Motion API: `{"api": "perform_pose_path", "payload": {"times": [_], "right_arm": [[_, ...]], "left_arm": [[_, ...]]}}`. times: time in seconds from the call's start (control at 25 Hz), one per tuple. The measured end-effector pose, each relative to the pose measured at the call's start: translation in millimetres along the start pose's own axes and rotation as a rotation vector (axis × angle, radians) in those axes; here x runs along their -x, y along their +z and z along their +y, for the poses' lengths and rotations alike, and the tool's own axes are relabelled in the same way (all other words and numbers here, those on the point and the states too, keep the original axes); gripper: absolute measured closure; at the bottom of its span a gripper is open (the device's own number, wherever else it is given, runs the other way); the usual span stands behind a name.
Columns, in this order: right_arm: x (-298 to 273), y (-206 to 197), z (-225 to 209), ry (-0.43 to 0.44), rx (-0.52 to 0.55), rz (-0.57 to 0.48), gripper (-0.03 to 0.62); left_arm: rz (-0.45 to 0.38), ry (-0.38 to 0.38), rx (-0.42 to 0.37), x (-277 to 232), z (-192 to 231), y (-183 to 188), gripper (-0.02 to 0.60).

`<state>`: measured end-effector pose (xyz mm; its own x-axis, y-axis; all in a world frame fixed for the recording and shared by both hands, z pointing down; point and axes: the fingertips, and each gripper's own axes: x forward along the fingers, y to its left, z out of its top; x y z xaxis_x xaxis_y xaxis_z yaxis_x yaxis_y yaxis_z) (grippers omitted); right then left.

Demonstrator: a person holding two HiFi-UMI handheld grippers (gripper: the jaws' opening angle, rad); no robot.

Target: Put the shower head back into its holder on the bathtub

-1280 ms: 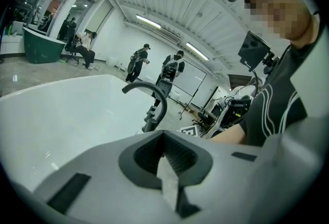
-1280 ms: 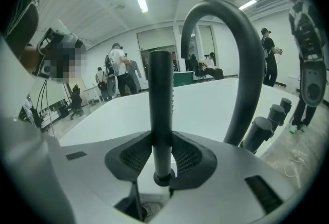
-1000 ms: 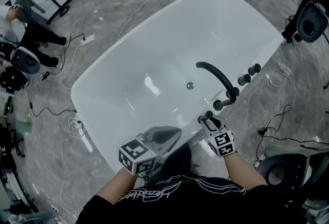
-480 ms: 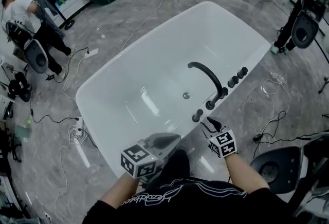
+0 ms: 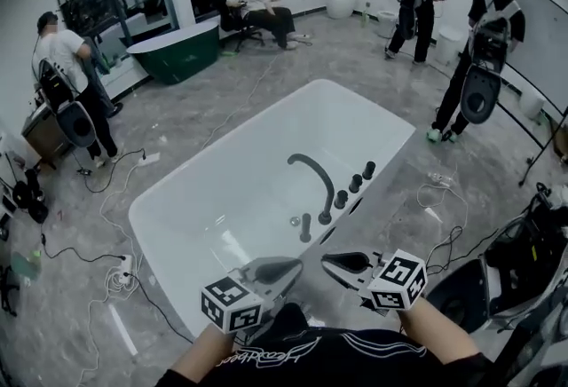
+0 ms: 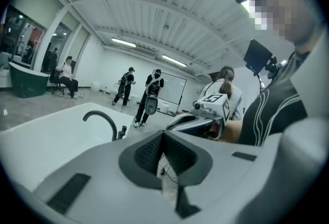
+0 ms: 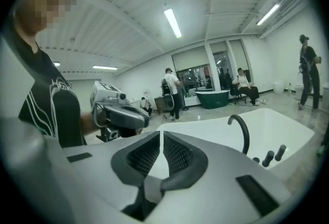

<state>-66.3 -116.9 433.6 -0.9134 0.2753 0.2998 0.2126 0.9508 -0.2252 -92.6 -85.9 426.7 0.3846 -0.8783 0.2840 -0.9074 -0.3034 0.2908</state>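
Saw slim black shower head (image 5: 305, 227) upright on white bathtub (image 5: 355, 123) rim; held left gripper (image 5: 297, 265) closed, right gripper (image 5: 330, 263) closing, both empty.

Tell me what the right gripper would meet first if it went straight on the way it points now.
Probably the white bathtub: its rim shows just beyond the right gripper's closing, empty jaws, though depth is hard to judge.
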Motion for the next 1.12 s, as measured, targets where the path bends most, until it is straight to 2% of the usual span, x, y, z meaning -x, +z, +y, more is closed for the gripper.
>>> {"api": "perform_pose_path", "payload": {"times": [0.16, 0.28, 0.44, 0.64, 0.84, 1.12], "right_arm": [[42.6, 41.9, 41.5, 0.052, -0.03, -0.101, 0.576], [60.5, 41.0, 43.7, 0.008, -0.01, -0.101, 0.579], [72.4, 40.7, 44.6, -0.008, -0.011, -0.119, 0.582], [82.2, 38.9, 42.3, -0.041, -0.024, -0.158, 0.581], [88.9, 41.0, 41.7, -0.062, -0.019, -0.173, 0.582], [91.4, 39.9, 45.9, -0.056, -0.027, -0.177, 0.582]], "left_arm": [[0.0, -0.017, -0.091, -0.8, -37.8, 25.3, 0.577], [-0.007, -0.05, -0.127, -7.5, -60.9, 35.0, 0.577], [0.003, -0.078, -0.172, -13.2, -79.5, 42.4, 0.577], [0.02, -0.105, -0.174, -22.8, -87.6, 36.6, 0.577], [0.044, -0.1, -0.212, -27.7, -91.2, 34.0, 0.577], [0.049, -0.122, -0.197, -31.8, -101.4, 32.5, 0.577]]}}
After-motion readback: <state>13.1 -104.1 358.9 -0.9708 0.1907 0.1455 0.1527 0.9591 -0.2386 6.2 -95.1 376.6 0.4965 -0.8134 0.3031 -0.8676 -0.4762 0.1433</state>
